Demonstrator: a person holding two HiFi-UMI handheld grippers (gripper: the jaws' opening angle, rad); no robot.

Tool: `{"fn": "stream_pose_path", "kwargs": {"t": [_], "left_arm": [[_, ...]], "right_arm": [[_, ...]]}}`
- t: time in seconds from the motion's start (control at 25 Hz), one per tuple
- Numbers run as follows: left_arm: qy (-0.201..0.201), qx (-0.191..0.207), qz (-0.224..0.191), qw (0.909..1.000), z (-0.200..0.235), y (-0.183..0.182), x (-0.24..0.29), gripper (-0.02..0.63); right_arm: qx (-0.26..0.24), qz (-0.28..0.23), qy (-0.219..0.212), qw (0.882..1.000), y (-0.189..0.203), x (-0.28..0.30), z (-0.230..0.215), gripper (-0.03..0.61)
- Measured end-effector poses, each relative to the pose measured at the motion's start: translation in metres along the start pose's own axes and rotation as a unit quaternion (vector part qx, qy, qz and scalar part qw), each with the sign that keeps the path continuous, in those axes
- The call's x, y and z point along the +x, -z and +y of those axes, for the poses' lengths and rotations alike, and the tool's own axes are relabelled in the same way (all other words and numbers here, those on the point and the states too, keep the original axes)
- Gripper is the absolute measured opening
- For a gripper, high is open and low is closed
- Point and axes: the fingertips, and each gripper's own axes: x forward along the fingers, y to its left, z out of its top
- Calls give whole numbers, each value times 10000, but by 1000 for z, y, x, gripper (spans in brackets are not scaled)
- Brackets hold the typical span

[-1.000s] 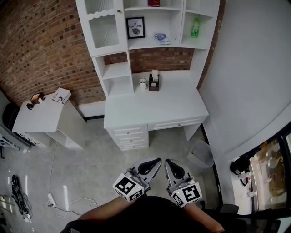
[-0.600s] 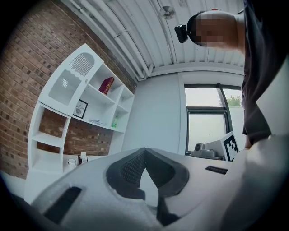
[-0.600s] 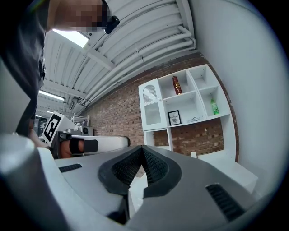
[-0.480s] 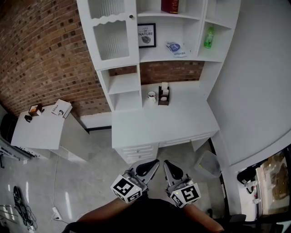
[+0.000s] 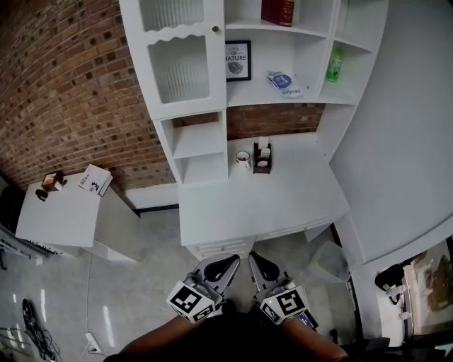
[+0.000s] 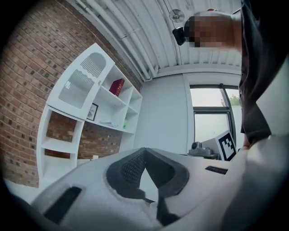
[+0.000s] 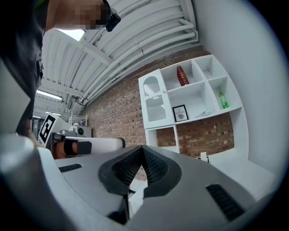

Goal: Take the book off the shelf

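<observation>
**Book not yet taken, both grippers empty and far from the shelf**

The task is at its very beginning, and no part of it is done so far. The red book (image 5: 277, 12) stands upright on the top shelf of the white shelf unit (image 5: 212, 78), in the middle compartment. Nothing is touching it. In the right gripper view it also shows high up, alone in its compartment.

The left gripper (image 5: 225, 264) and the right gripper (image 5: 259, 264) are held close together, low in the head view and just in front of the person's body. Both point level toward the counter (image 5: 283, 201). The jaws of each gripper are clenched tip to tip, with nothing between them. Both grippers are well apart from the book, with the whole counter between them and the shelf unit.

On the shelf below the book are a framed picture (image 5: 238, 60) and a flat leaflet (image 5: 284, 83), and a green bottle (image 5: 335, 63) stands in the compartment to the right. A mug (image 5: 243, 158) and a small holder (image 5: 263, 157) stand at the back of the counter.

As I judge it, all the steps are left to do. The person must come closer, raise 1 gripper to the top shelf and open its jaws. Then the jaws must close on the book and draw it out. The reach is high and goes over the counter, so the mug and the holder could be in the way.
</observation>
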Motion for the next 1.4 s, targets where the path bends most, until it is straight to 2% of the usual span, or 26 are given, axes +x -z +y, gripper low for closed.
{"fn": "stream_pose_path", "kwargs": {"t": [0.24, 0.48, 0.64, 0.88, 1.04, 1.24, 1.4], "left_arm": [[-247, 68, 43, 9997, 30, 6, 9, 8], [-462, 171, 38, 9988, 55, -1, 41, 8], [-449, 382, 42, 9983, 64, -3, 86, 8], [-360, 814, -33, 9960, 65, -13, 169, 8], [-551, 686, -139, 9960, 77, -22, 214, 8], [-667, 704, -258, 9950, 95, -41, 257, 8], [-484, 869, -256, 9947, 102, -57, 281, 8]], "right_arm": [[-58, -10, -212, 9998, 1, 33, -13, 14], [-71, -121, -382, 9992, -9, 61, -47, 14], [-91, -230, -466, 9986, -19, 78, -88, 14], [-67, -389, -555, 9977, -44, 99, -175, 14], [-56, -520, -629, 9966, -65, 107, -229, 14], [-198, -641, -830, 9943, -84, 124, -267, 15], [-303, -844, -931, 9916, -109, 135, -279, 15]]}}
